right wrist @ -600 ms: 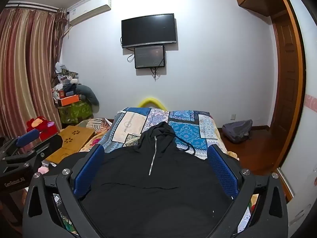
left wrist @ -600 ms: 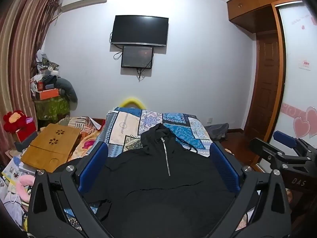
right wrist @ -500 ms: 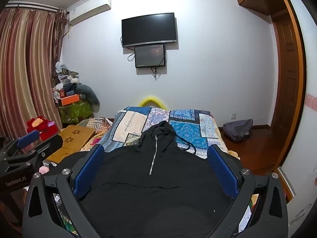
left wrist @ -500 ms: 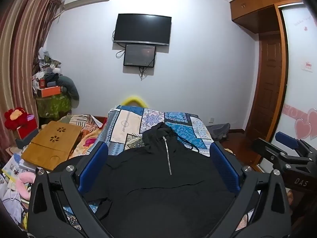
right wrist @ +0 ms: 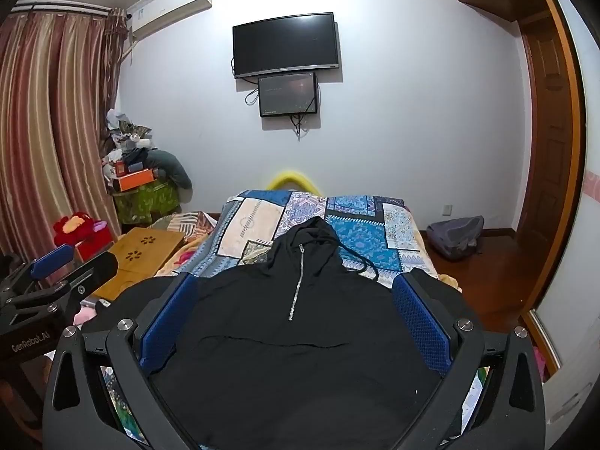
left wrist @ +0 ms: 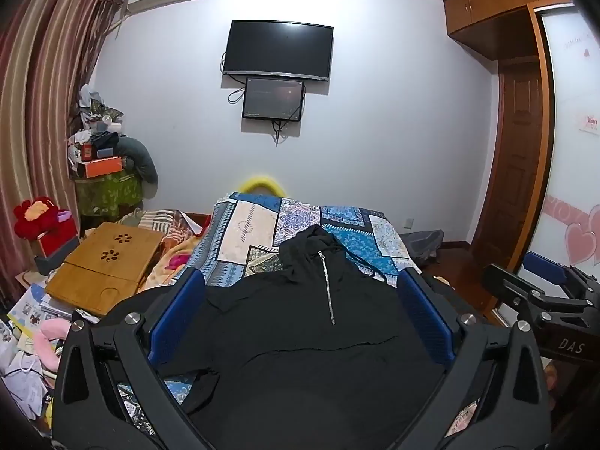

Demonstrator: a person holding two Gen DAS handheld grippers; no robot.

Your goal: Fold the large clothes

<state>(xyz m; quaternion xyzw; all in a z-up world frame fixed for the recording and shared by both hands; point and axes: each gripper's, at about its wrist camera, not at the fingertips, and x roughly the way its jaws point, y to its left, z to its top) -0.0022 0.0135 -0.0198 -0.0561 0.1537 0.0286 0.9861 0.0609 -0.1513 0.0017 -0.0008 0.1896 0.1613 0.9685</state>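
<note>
Hoodie (left wrist: 300,337): black, spread flat on patchwork bedspread (left wrist: 247,232), hood toward far wall, zipper up.
Left gripper (left wrist: 300,315): released, jaws wide, above the hoodie, nothing held.
Right gripper (right wrist: 296,315): released, jaws wide, nothing held.

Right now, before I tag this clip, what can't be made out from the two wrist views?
- Black hoodie: hem cut off by the bottom edge in both views; the sleeves run behind the wide-open left gripper and right gripper.
- Lower wall screen: its faint display is too small to read.
- Yellow object behind the patchwork bedspread: mostly hidden, so I cannot identify it.
- The person's hands: outside both views.
</note>
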